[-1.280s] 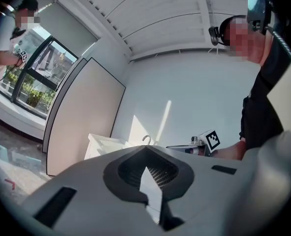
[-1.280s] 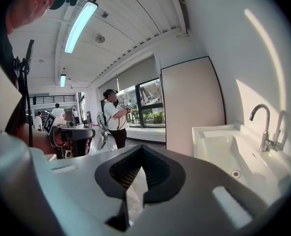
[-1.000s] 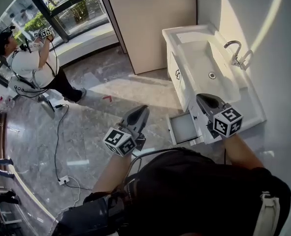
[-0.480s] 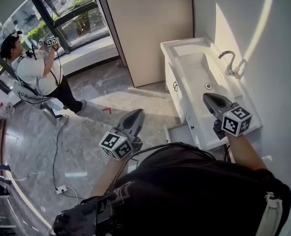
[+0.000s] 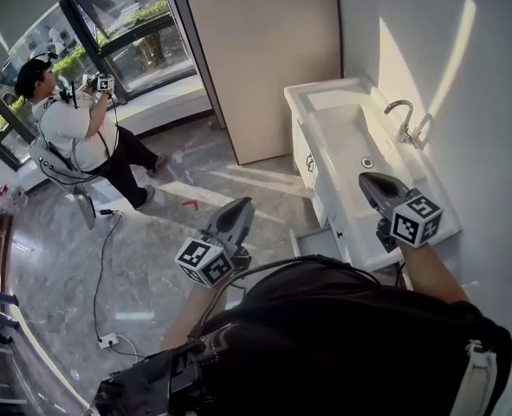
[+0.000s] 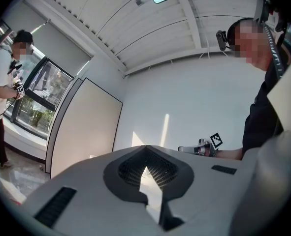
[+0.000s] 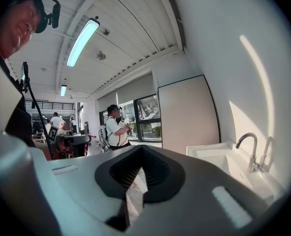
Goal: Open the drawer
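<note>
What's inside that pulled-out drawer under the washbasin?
Only a bare pale floor shows in the drawer, with nothing visible on it. Its near part is covered by the person's dark shirt, so anything there is hidden.

Left gripper (image 5: 241,206), right gripper (image 5: 368,182): grey shells, dark ribbed lining. Black-and-white marker cubes (image 5: 205,261) on each. Wearer's in a black top (image 5: 351,336).

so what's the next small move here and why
Probably lower the right claw back toward the drawer, but only if it should come out further. The drawer already stands out from the vanity, partly hidden by the person's body. The right claw and the left claw are both shut, empty and held up away from it.
</note>
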The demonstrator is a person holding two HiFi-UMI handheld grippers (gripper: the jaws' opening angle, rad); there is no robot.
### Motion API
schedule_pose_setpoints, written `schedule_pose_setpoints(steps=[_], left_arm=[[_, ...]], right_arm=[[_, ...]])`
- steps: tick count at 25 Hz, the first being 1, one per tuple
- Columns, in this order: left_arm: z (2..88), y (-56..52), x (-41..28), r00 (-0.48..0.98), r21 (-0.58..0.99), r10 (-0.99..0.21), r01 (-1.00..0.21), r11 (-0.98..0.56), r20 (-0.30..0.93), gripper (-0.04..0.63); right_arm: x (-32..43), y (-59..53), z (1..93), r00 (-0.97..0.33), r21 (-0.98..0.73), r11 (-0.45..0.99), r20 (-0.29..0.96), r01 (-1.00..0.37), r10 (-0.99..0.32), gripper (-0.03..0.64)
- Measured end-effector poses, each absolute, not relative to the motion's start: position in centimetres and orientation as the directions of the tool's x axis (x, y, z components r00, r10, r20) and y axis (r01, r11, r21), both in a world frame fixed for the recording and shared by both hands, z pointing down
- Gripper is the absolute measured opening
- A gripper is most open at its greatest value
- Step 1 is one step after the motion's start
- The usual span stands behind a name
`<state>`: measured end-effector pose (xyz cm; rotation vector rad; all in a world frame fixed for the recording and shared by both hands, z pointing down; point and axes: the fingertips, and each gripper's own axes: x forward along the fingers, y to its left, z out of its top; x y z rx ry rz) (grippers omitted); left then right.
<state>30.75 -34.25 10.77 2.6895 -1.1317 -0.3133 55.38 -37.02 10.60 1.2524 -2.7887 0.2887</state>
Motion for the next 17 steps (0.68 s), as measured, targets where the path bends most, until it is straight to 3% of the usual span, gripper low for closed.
schedule_pose_setpoints(steps=[17], left_arm=[[11.22,-34.71,29.94,0.669,0.3,-0.734,-0.681,-0.669,-0.116,0.0]], right_arm=[[55.38,-37.4,10.8,-0.651,-0.129,0.638,0.151,-0.759,-0.744,0.0]])
